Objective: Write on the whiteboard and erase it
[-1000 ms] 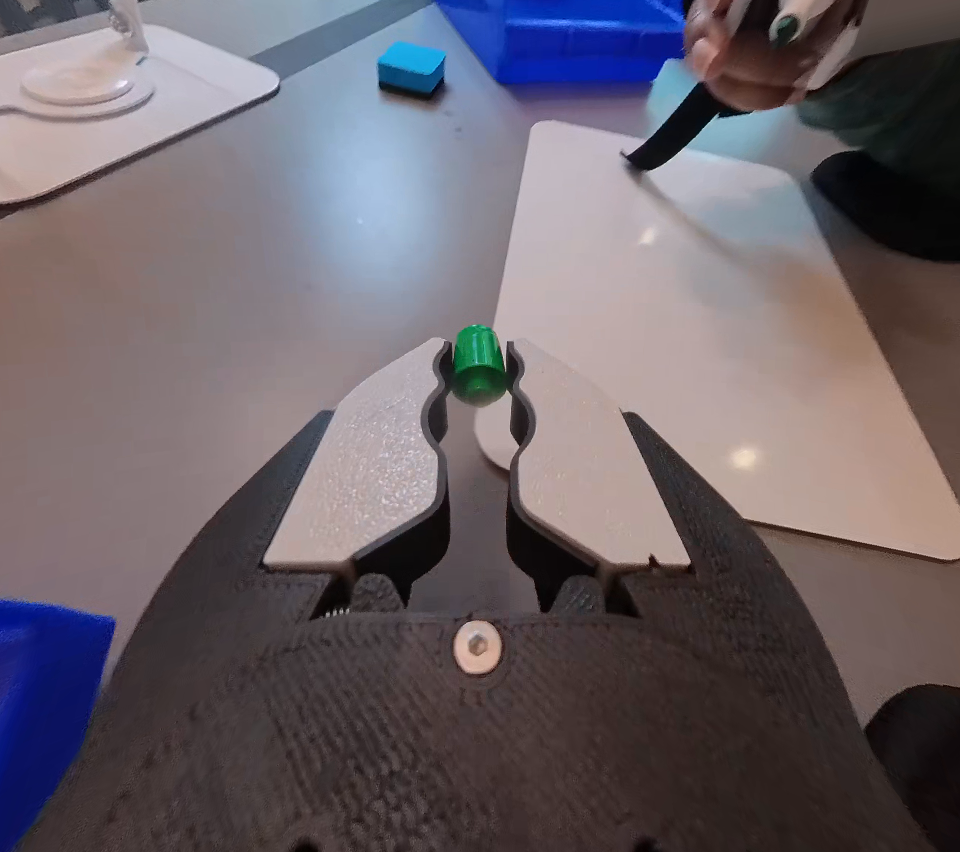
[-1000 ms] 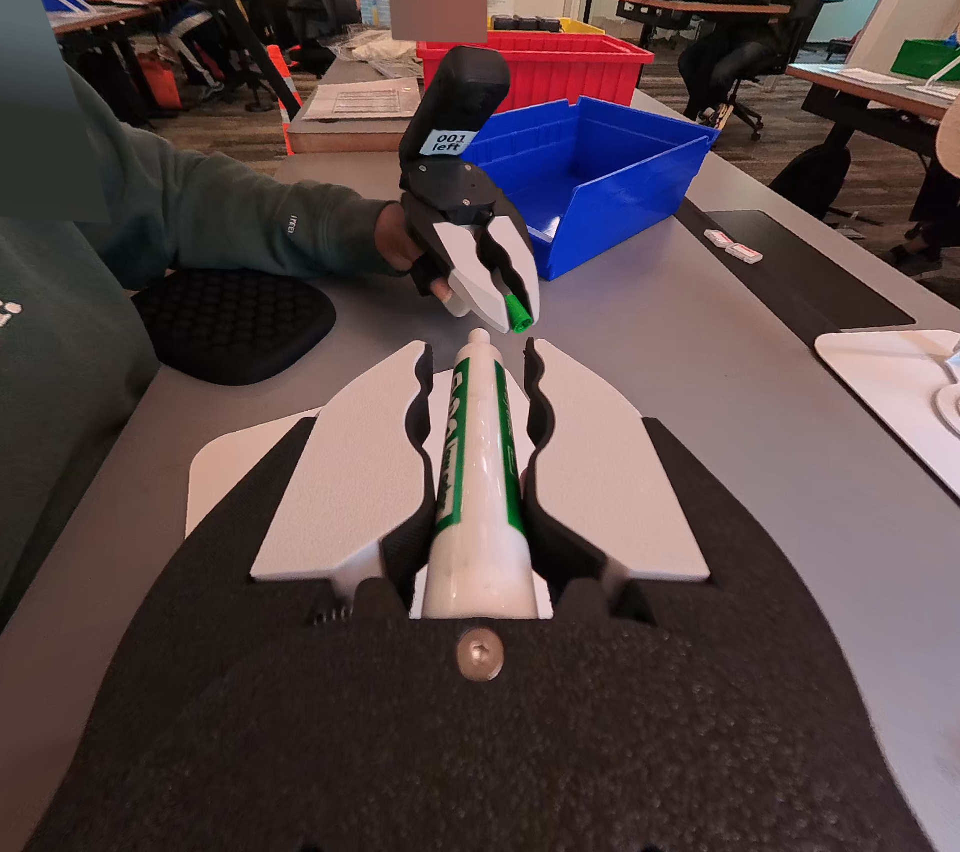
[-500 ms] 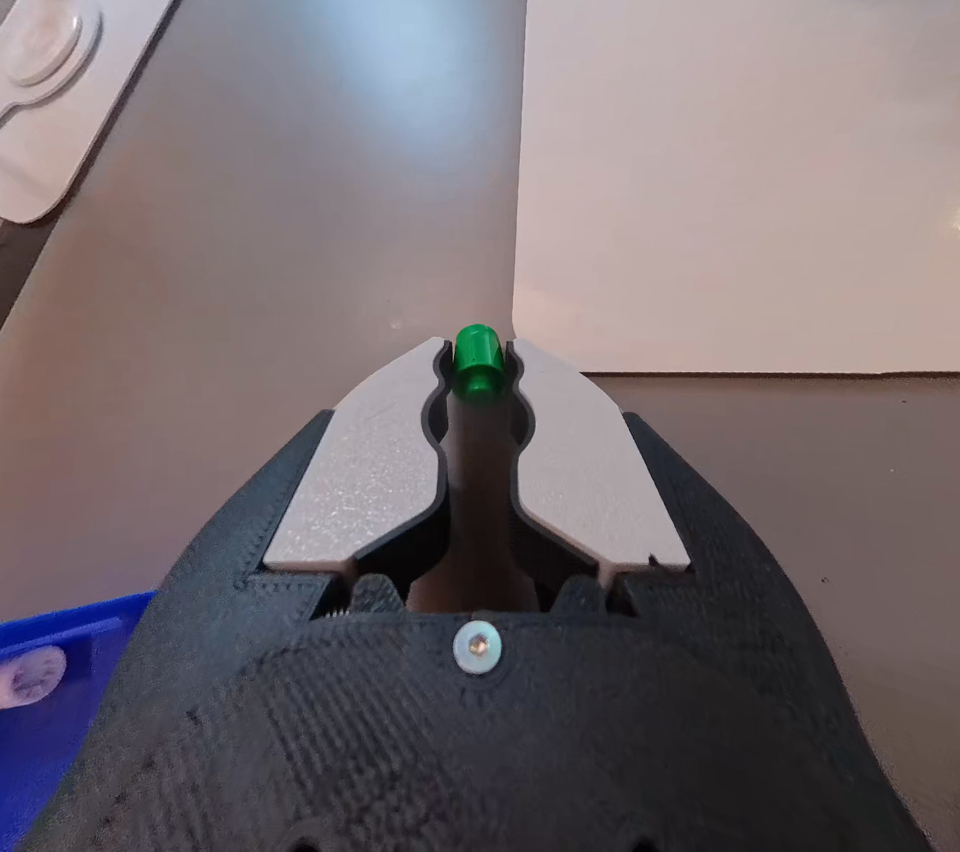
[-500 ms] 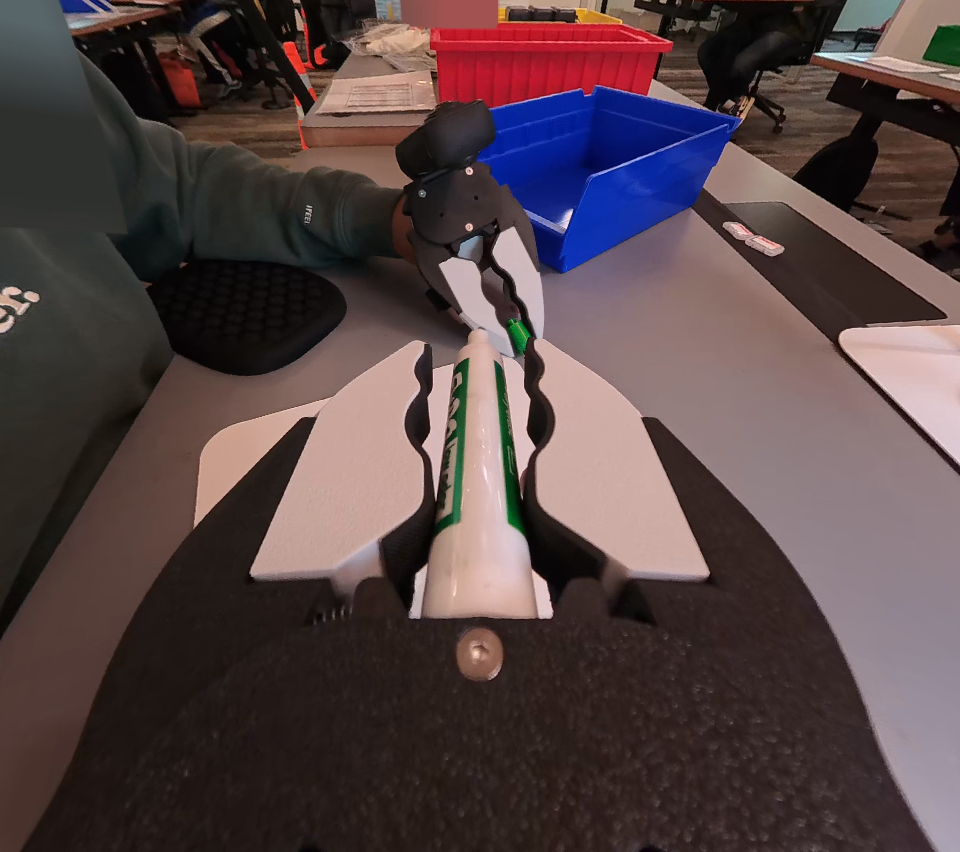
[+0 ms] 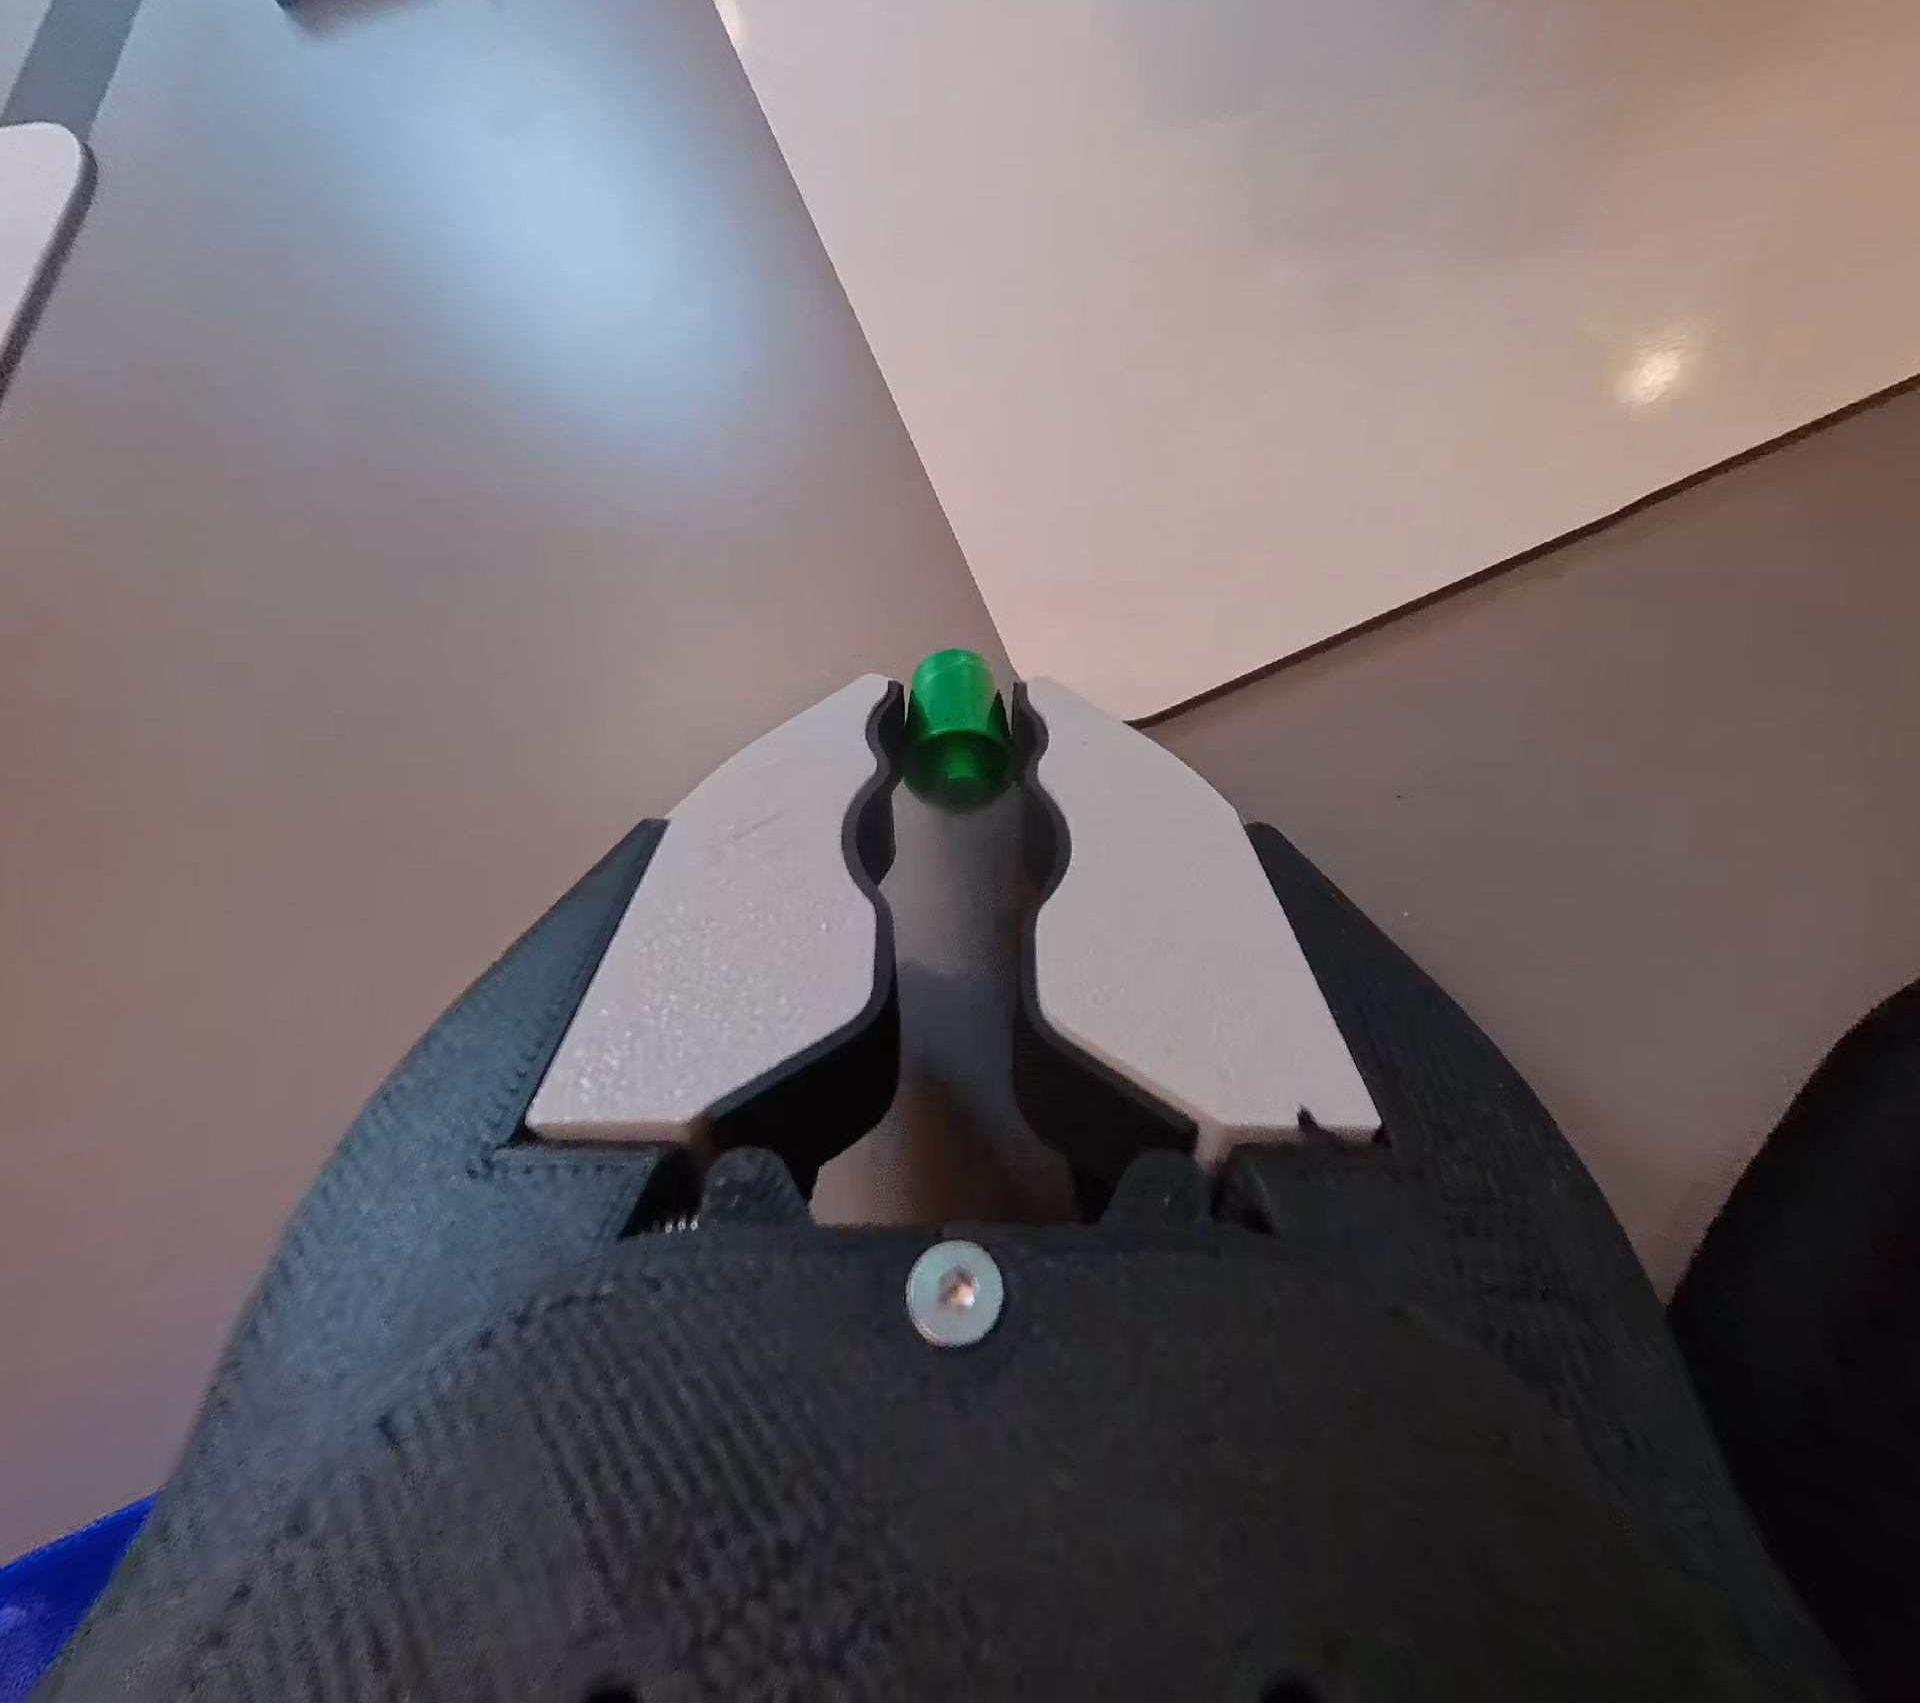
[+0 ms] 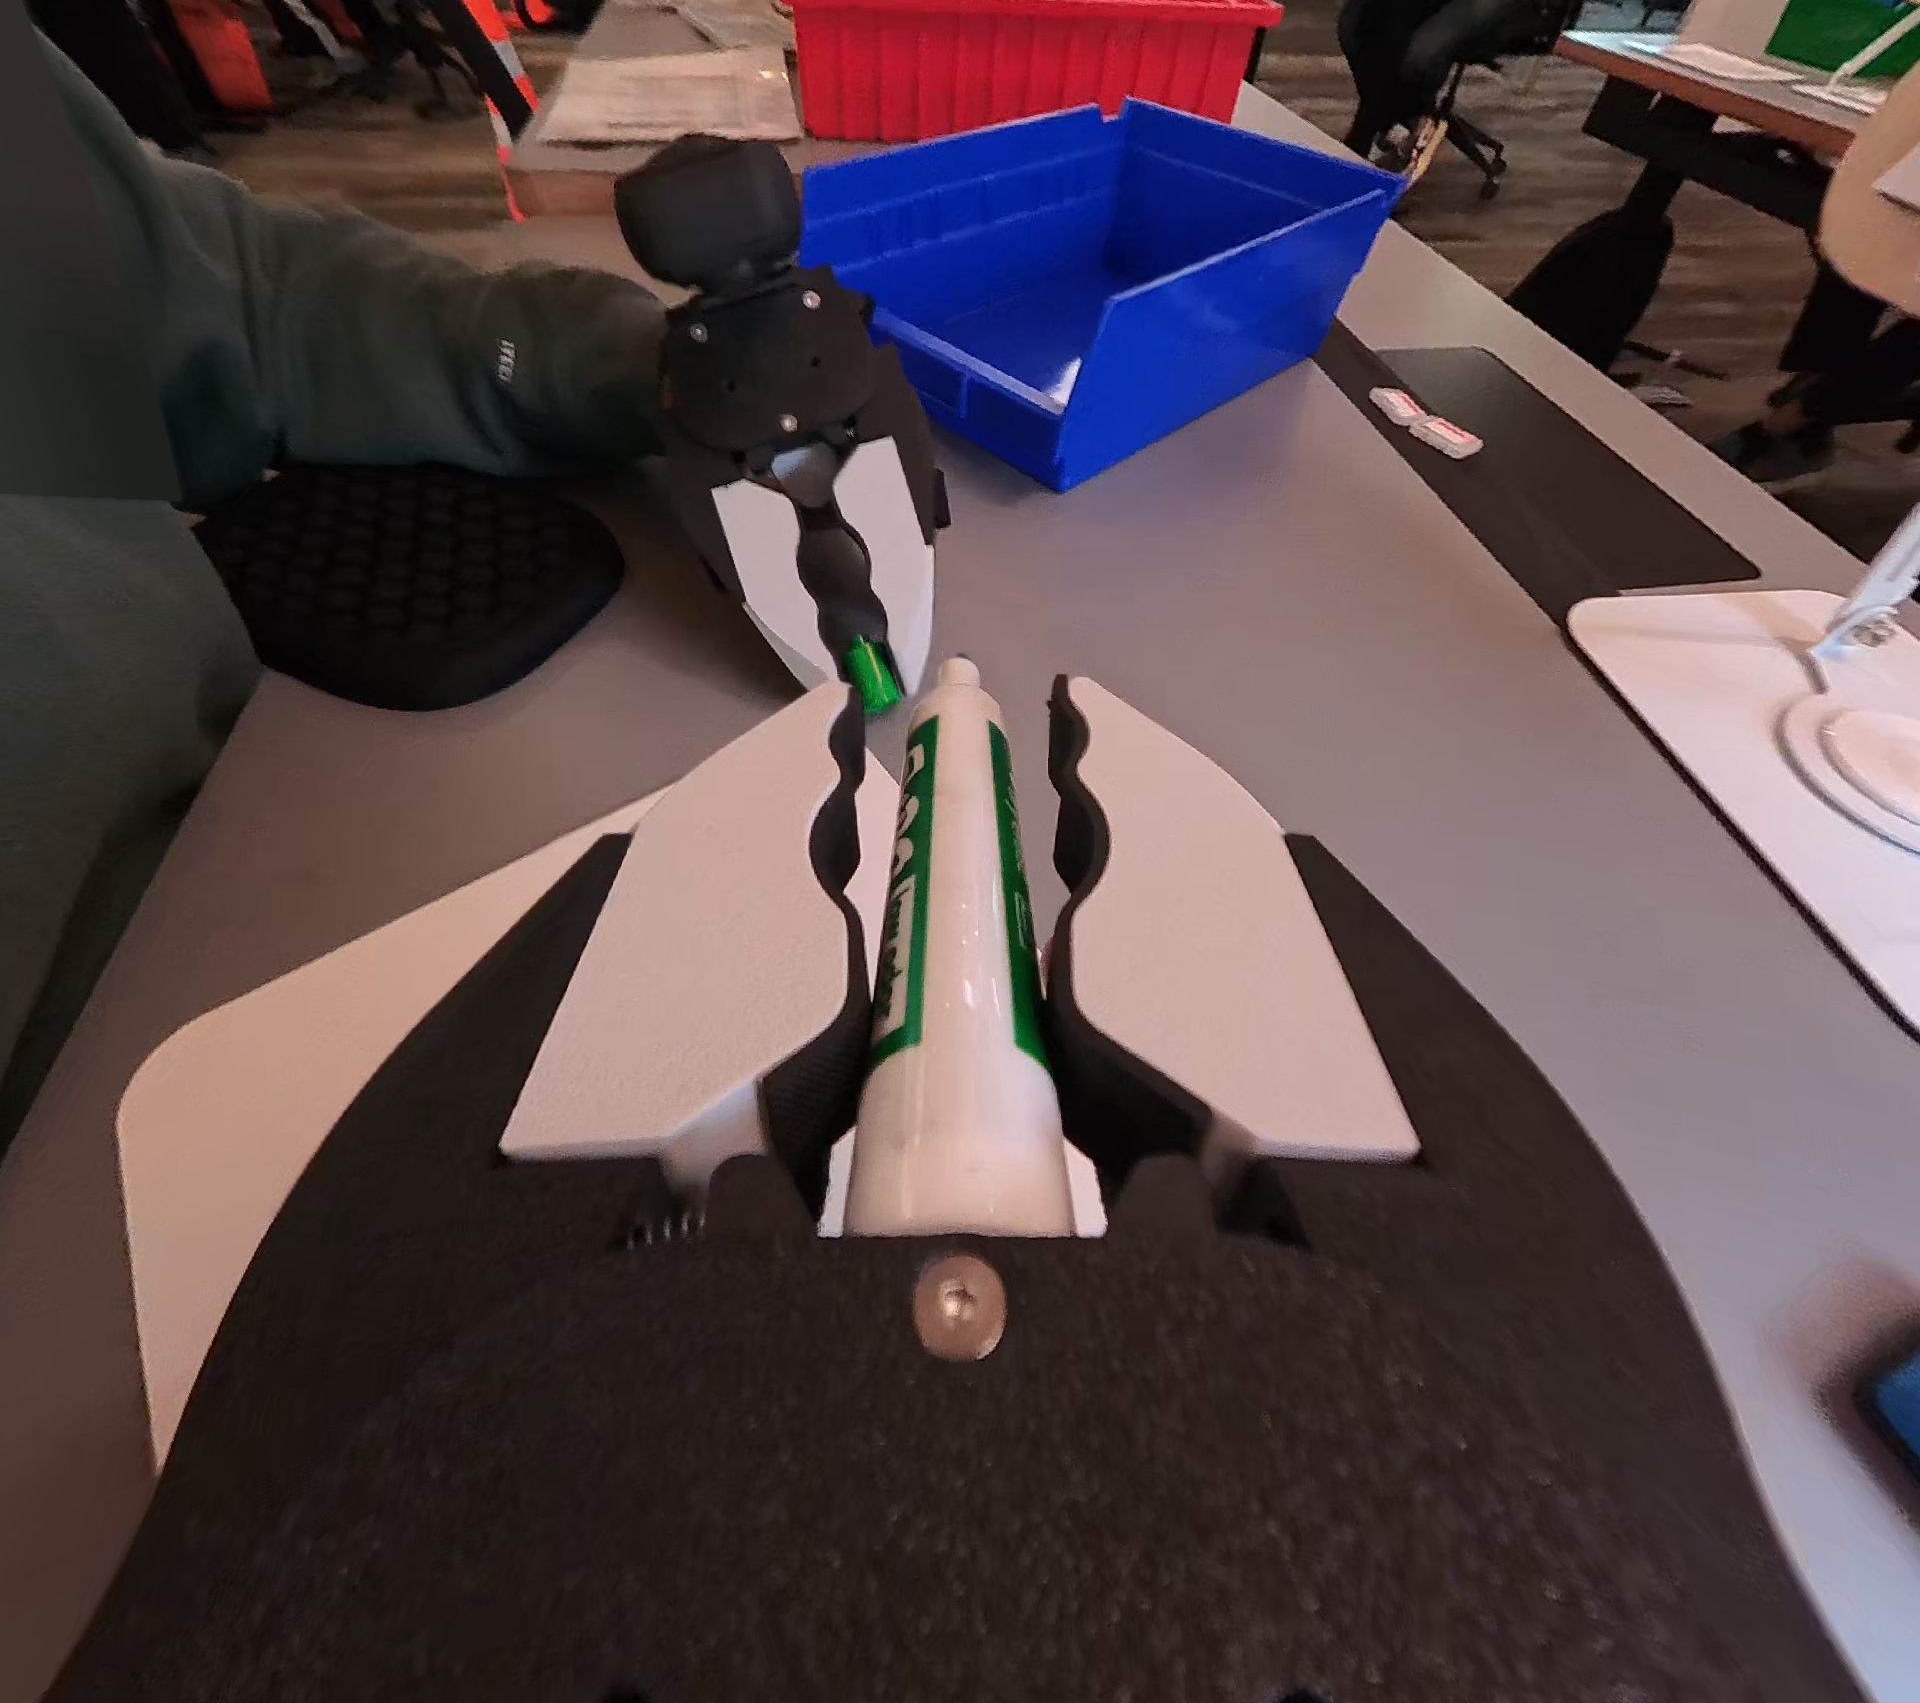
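While the left tongs (image 5: 958,718) are gripping a green cap (image 5: 954,741), the right tongs (image 6: 954,697) are clenching a marker (image 6: 961,978), whiteboard (image 5: 1299,199) lying at two o'clock.

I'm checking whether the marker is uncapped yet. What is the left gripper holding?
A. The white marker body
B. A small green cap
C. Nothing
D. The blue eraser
B: the left gripper is shut on the small green cap, while the marker body sits in the right gripper.

Blue bin (image 6: 1101,323) before red bin (image 6: 1029,38).
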Available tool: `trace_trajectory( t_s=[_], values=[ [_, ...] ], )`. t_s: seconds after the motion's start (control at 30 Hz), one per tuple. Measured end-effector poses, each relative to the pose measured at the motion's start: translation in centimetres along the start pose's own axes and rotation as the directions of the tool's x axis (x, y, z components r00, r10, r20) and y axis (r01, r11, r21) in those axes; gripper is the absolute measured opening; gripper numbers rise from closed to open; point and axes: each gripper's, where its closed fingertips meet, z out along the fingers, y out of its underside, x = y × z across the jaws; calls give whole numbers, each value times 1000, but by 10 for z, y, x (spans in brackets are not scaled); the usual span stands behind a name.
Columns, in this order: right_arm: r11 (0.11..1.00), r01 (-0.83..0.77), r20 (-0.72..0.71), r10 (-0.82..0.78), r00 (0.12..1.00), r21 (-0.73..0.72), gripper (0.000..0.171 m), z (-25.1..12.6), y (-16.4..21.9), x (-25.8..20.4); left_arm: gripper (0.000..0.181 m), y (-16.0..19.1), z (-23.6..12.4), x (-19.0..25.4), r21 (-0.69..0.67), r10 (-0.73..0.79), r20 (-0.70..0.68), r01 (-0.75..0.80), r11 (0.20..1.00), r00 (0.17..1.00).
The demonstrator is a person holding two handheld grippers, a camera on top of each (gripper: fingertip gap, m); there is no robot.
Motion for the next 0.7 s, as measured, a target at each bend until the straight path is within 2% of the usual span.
trace_trajectory(
  t_s=[0.13,0.3,0.47,0.7],
  values=[
    [1000,-8,-52,7,999,-9,34,-27,-2,3,20,-13,-7,7,66,25,-25,-23,998,999],
    [995,-91,-81,88,993,-30,34,-46,19,-6,20,-33,-2,33,168,85,-98,-67,983,992],
    [983,-101,-65,92,994,-154,34,-28,46,-29,20,-36,6,44,208,119,-86,-99,973,989],
    [963,-78,-40,70,997,-256,34,14,63,-38,20,-44,2,35,283,56,1,-54,957,998]
  ],
)
